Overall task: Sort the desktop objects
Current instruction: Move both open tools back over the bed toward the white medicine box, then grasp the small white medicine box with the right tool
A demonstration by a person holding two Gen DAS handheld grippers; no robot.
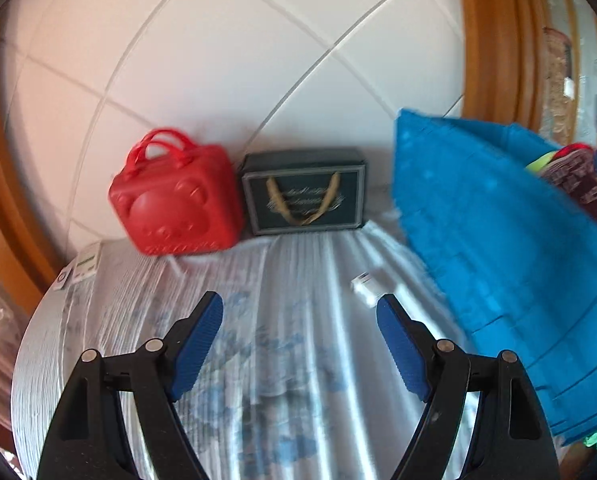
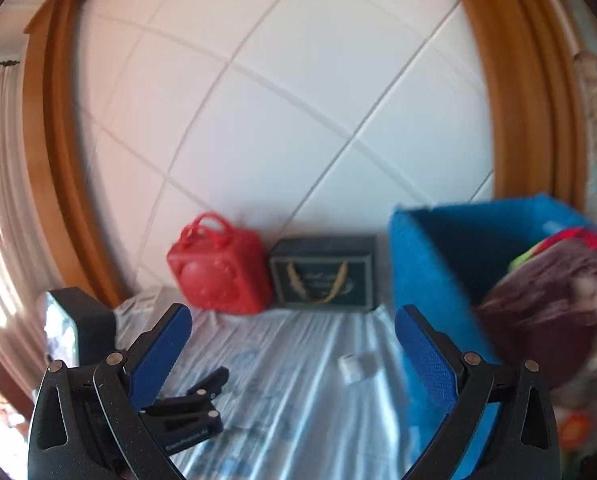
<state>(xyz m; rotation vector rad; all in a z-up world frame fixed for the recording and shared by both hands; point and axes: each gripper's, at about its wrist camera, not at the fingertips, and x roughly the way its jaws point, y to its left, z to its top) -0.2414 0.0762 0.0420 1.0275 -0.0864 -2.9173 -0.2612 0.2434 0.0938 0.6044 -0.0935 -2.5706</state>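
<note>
Both views are smeared by motion. The gold lettering on the dark box is unreadable, and so are the labels on the small white object on the table. The blue bin runs off the right edge; the clothes inside it blur into unclear shapes.

A red plastic case with twin handles stands tilted against the wall at about eleven o'clock on the desk. Touching its right side sits a dark gift box with a gold cord handle. A small white object, blurred, lies near the blue fabric bin at two o'clock.
</note>
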